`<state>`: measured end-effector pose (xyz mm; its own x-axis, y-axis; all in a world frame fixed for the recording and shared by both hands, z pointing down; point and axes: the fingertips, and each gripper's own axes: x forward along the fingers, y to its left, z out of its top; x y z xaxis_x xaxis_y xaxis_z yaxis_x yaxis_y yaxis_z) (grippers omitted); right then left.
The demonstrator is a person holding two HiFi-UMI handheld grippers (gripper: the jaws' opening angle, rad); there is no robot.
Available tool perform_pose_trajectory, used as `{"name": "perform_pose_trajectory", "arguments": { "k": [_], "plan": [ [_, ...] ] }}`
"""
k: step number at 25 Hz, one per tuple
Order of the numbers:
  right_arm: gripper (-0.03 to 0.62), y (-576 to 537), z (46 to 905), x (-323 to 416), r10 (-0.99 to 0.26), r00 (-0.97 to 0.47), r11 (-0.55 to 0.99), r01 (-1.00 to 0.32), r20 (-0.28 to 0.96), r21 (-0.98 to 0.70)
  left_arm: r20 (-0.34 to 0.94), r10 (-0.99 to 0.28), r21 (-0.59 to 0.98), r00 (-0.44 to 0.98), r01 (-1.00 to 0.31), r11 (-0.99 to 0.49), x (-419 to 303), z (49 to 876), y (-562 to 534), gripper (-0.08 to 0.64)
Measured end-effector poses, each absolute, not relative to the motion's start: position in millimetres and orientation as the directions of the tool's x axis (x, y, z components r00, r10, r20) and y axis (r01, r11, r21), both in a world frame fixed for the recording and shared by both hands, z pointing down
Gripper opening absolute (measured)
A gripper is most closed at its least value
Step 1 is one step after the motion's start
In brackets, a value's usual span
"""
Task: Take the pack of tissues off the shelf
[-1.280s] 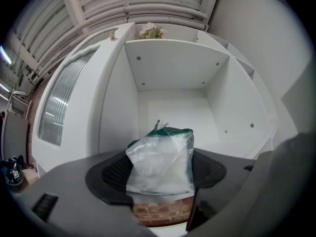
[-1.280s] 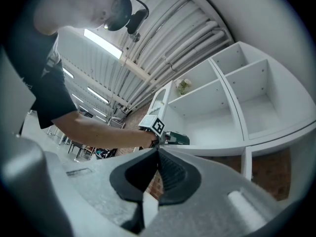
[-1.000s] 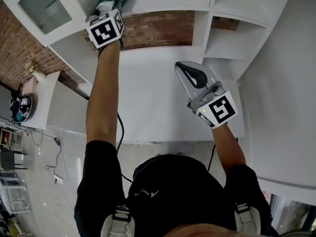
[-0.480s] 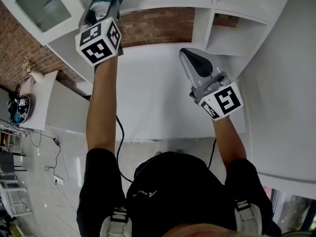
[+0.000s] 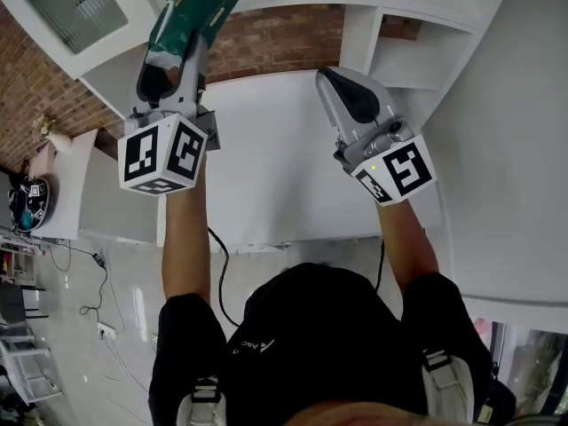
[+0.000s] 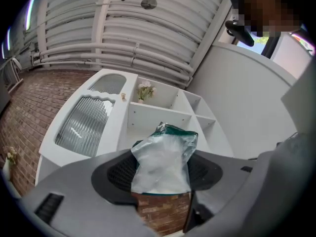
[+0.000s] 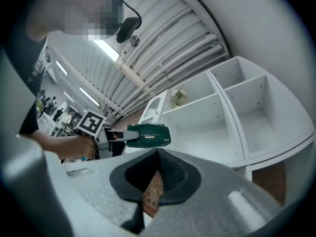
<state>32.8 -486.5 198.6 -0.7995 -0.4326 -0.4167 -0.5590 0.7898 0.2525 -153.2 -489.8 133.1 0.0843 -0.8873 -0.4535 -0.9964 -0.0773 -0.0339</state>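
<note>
Pinching the pack of tissues so it cannot drop, the left gripper holds it out from the shelf, while the right gripper hangs nearby, jaws pressed together, empty.

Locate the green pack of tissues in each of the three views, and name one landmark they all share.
Head view: the pack of tissues is at top left, clamped in the left gripper.
Left gripper view: the pack fills the centre, between the jaws.
Right gripper view: the pack sits left of centre, held out sideways.
Shared landmark: the white shelf unit behind it.
</note>
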Motion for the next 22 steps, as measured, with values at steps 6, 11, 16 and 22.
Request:
{"name": "perform_pose_trajectory", "arguments": {
  "k": [6, 11, 16, 22],
  "plan": [
    [0.002, -463.9, 212.2, 35.3, -0.439, -0.786, 0.776, -0.576, -0.436, 0.258, -0.470, -0.875, -0.044, 0.114, -0.993, -0.105, -134.3, 163.3, -445.3, 0.268],
    [0.002, -460.8, 224.7, 43.7, -0.455, -0.780, 0.780, -0.582, -0.429, 0.231, -0.469, -0.874, -0.041, 0.127, -0.992, -0.122, -123.2, 177.9, -432.1, 0.268],
    [0.000, -465.8, 229.3, 41.5, -0.466, -0.784, 0.781, -0.582, -0.410, 0.226, -0.465, -0.876, -0.013, 0.128, -0.990, -0.138, -125.0, 182.3, -434.7, 0.268],
    [0.000, -464.2, 229.1, 37.1, -0.466, -0.787, 0.779, -0.582, -0.404, 0.235, -0.465, -0.875, -0.020, 0.137, -0.989, -0.145, -124.3, 181.7, -435.1, 0.268]
  ]
}}
